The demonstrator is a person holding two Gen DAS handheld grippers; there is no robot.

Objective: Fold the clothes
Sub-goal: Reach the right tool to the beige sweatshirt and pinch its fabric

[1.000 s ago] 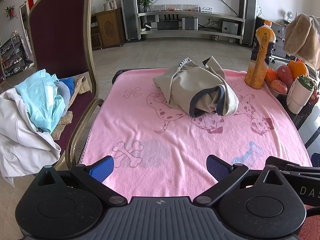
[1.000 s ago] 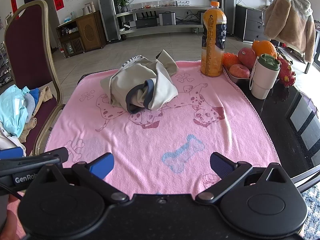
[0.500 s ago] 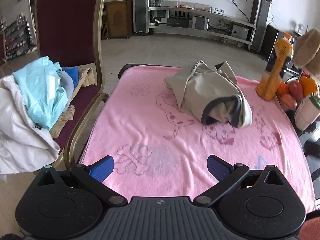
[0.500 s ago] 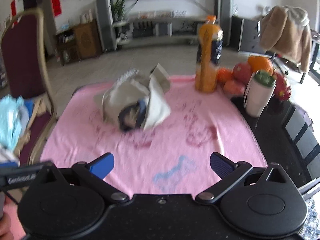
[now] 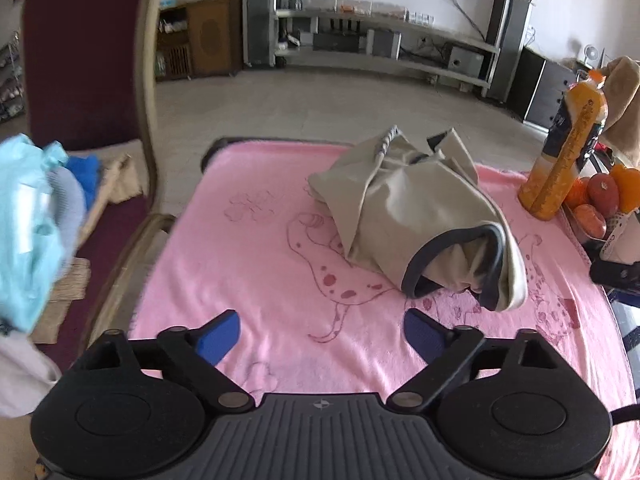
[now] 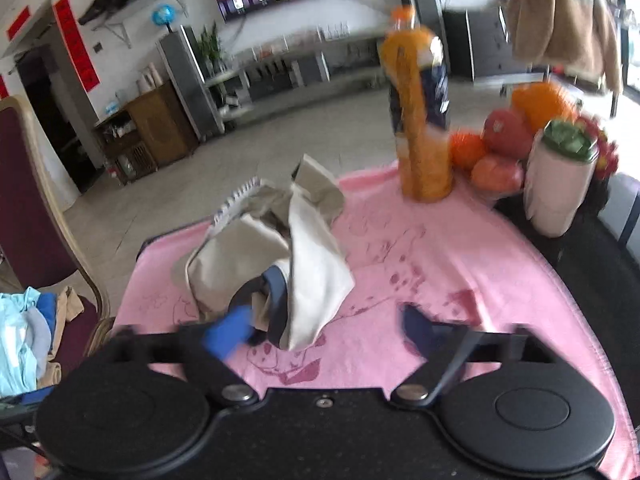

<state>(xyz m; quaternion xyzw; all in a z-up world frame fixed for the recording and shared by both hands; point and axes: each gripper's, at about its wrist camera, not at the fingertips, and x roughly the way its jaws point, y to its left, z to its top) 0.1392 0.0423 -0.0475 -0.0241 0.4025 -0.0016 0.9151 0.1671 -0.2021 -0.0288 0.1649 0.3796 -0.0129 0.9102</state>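
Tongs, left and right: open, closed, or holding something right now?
Left tongs: open, holding nothing, above the pink towel.
Right tongs: open, holding nothing, close to the beige garment.

A crumpled beige garment (image 5: pixel 416 216) with dark trim lies heaped on the pink towel (image 5: pixel 260 264), just ahead of the fingers (image 5: pixel 218 338).

The right claw (image 6: pixel 324 330) is wide open and holds nothing. Its blue tip is right by the crumpled tan shirt (image 6: pixel 276 264) on the pink blanket (image 6: pixel 460 264). A juice bottle (image 6: pixel 420 120), some fruit (image 6: pixel 508 136) and a white cup (image 6: pixel 560 184) stand behind. The picture is blurry.
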